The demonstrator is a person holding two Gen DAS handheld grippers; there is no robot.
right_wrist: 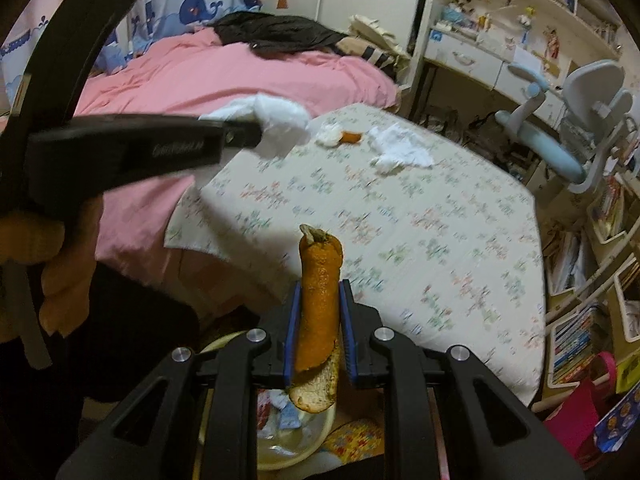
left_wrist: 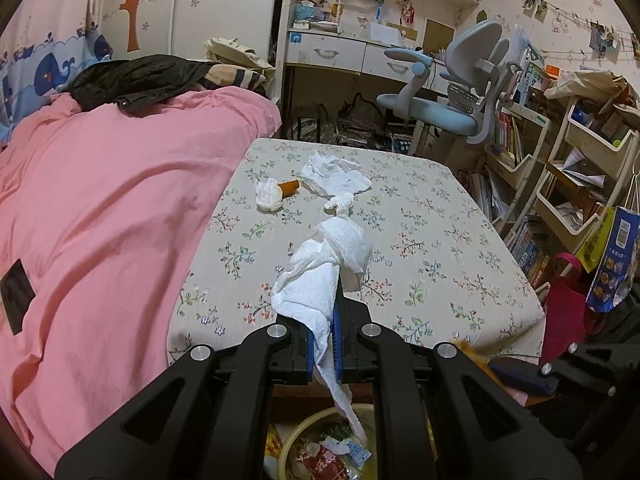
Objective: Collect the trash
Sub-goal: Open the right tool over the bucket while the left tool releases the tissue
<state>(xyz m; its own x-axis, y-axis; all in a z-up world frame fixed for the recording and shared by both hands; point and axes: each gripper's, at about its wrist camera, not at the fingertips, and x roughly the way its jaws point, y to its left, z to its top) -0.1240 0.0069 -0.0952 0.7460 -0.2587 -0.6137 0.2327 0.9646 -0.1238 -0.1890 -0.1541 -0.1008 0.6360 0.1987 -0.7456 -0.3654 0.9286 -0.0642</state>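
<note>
My left gripper (left_wrist: 325, 344) is shut on a crumpled white tissue (left_wrist: 320, 276) that trails down toward the yellow bin (left_wrist: 296, 440) below it. My right gripper (right_wrist: 318, 320) is shut on a curled orange peel (right_wrist: 320, 292), held above the same yellow bin (right_wrist: 312, 436), which holds wrappers. On the floral table (left_wrist: 420, 240) lie a flat white tissue (left_wrist: 334, 174), a small tissue wad (left_wrist: 270, 196) beside another orange peel piece (left_wrist: 290, 187), and a small twisted tissue (left_wrist: 340, 204). The left gripper with its tissue (right_wrist: 280, 120) shows at the upper left of the right wrist view.
A pink-covered bed (left_wrist: 100, 200) borders the table on the left. A blue desk chair (left_wrist: 452, 92), a white desk (left_wrist: 340, 52) and shelves of books (left_wrist: 560, 168) stand behind and right. Bags (left_wrist: 608, 256) hang at the table's right corner.
</note>
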